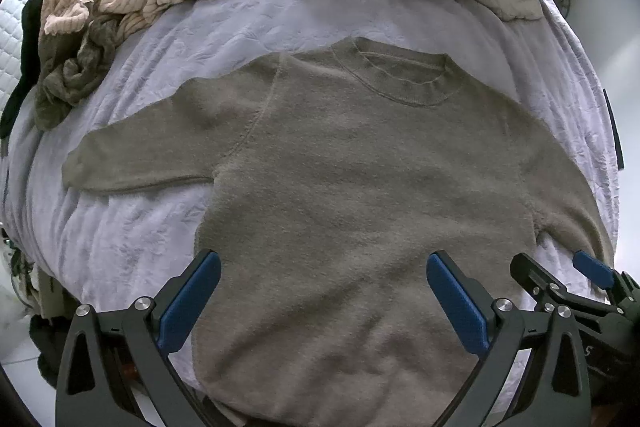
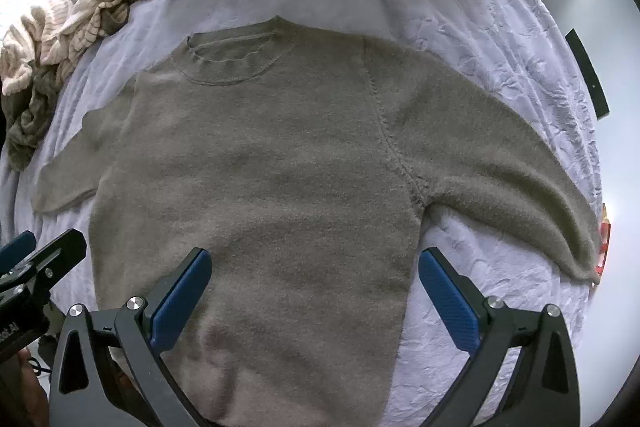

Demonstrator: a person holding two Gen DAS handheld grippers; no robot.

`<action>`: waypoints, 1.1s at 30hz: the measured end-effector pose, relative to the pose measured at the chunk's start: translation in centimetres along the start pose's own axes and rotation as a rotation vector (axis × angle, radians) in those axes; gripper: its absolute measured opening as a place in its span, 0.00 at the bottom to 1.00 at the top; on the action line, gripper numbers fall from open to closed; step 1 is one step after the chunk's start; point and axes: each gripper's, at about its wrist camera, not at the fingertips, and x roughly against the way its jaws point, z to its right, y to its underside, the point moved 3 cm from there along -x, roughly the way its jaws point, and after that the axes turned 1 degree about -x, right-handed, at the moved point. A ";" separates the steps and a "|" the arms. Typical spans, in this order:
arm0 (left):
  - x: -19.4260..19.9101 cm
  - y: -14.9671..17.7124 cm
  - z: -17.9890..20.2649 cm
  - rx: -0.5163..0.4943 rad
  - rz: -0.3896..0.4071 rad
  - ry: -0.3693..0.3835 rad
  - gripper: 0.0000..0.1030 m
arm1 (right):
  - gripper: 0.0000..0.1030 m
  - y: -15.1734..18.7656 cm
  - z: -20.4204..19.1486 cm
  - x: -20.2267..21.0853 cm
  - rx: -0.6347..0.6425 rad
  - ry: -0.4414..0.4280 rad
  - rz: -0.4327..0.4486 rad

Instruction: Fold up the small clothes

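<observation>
Item: taupe sweater (image 1: 340, 187), flat on bedsheet (image 1: 132, 235), frame centre, collar at top. We hold left gripper (image 1: 324, 299) and right gripper (image 2: 316, 295) wide, empty, above hem; right sleeve (image 2: 500, 163) nearer right gripper.

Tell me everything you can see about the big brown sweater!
The sweater is a fuzzy grey-brown knit with a round ribbed collar. It lies flat, front up, on the pale crinkled bedcover, both sleeves spread out sideways, collar pointing away. It isn't folded yet. Both grippers hang open over its lower part, holding nothing.
</observation>
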 end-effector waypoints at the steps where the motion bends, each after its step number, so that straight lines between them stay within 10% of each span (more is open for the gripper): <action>1: 0.0 0.0 0.0 0.001 -0.001 0.001 1.00 | 1.00 0.1 0.0 0.0 -0.001 0.000 0.000; 33: -0.9 -0.4 -0.2 0.013 -0.025 0.007 1.00 | 1.00 -0.1 0.0 -1.1 -0.011 0.003 -0.021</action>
